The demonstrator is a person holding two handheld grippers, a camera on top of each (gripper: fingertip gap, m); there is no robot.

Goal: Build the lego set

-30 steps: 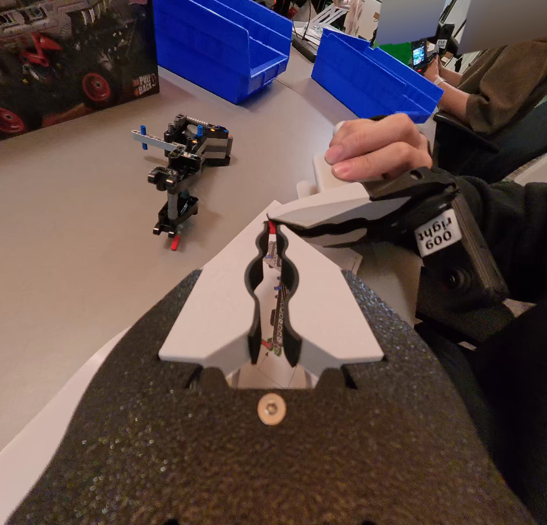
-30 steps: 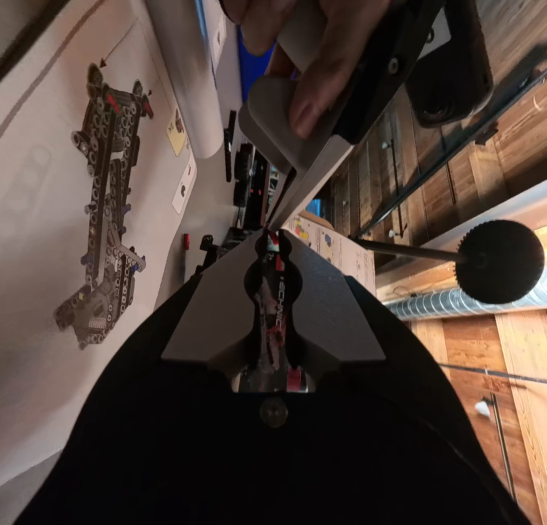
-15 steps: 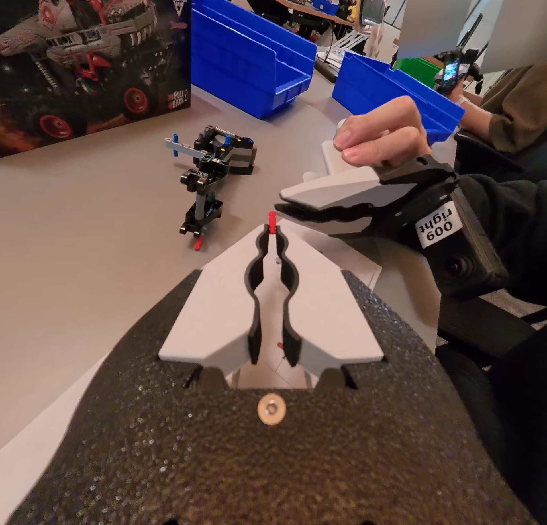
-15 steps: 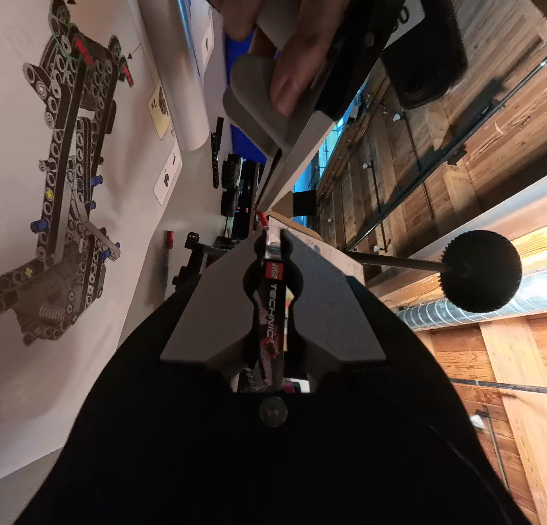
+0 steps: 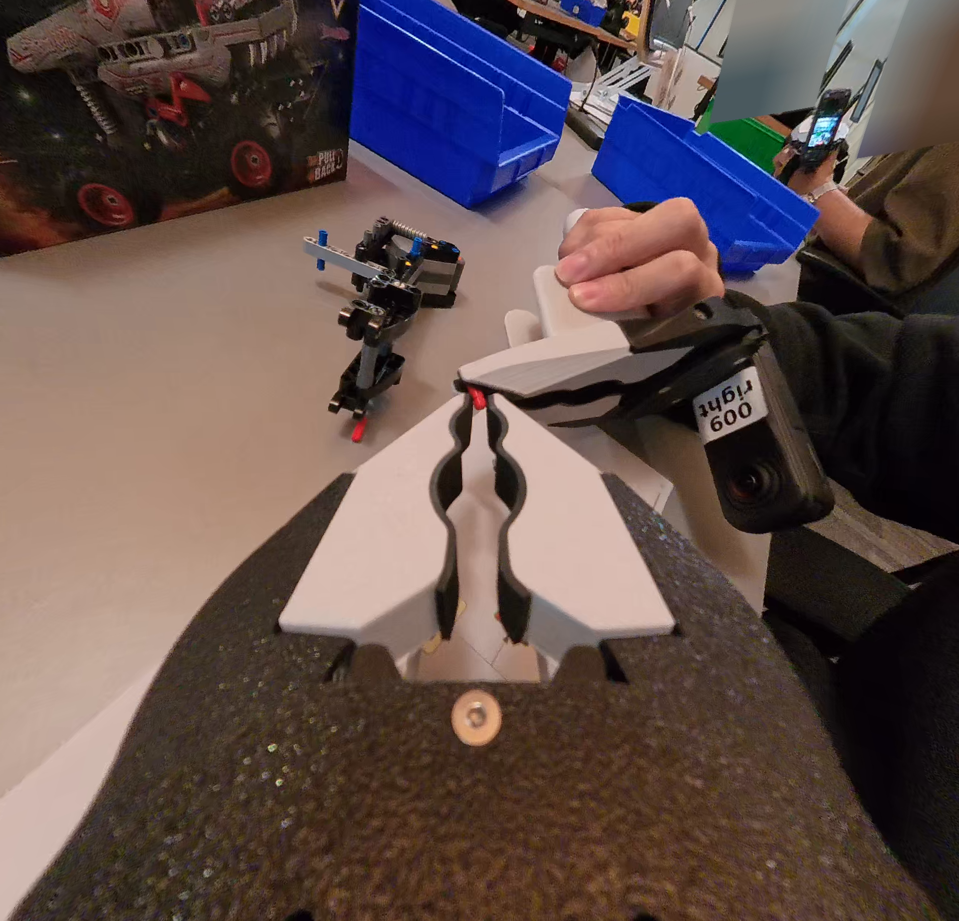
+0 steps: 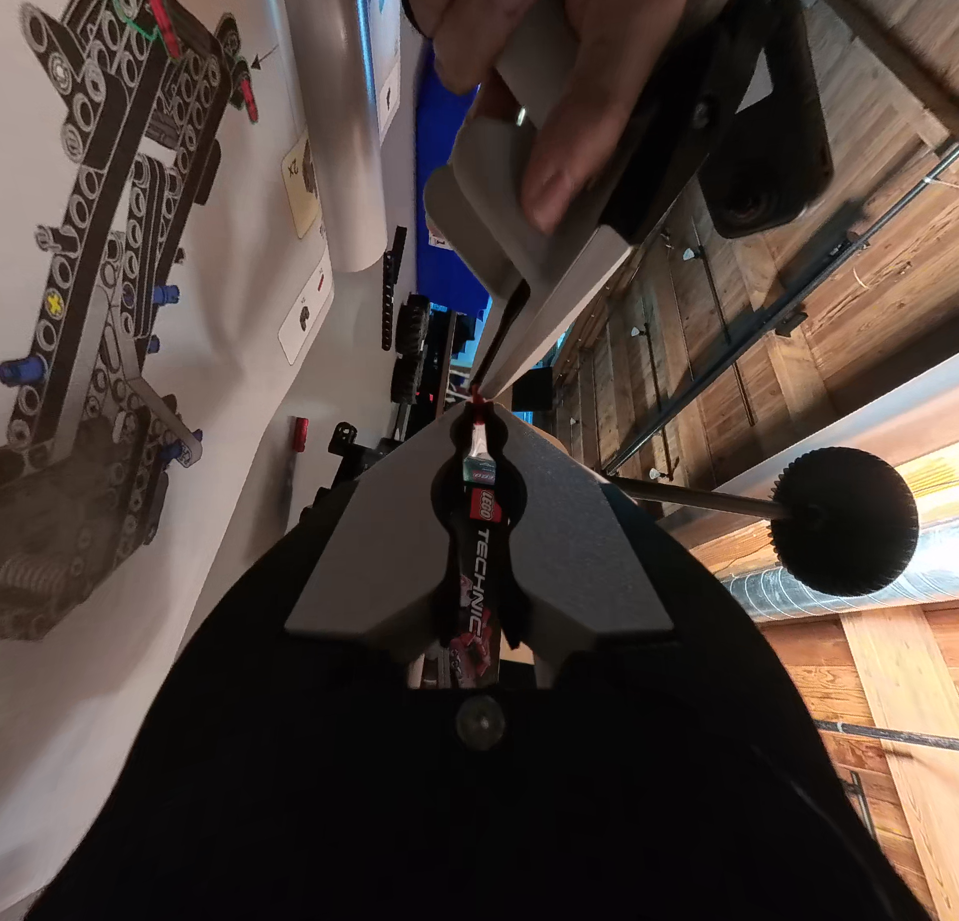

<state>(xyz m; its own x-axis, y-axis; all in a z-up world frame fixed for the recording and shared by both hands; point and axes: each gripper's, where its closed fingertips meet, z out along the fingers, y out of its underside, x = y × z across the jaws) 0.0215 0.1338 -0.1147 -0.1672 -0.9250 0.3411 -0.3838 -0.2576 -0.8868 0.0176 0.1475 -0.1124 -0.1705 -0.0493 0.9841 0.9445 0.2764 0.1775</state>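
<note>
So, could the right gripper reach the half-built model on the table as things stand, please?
Probably not yet: the right gripper meets the left gripper at a red pin. Otherwise the table before the model looks free.

Soft, even indoor light with faint shadows; wide-angle bending at the edges, sharp beyond the jaws, dark and dim behind them.
</note>
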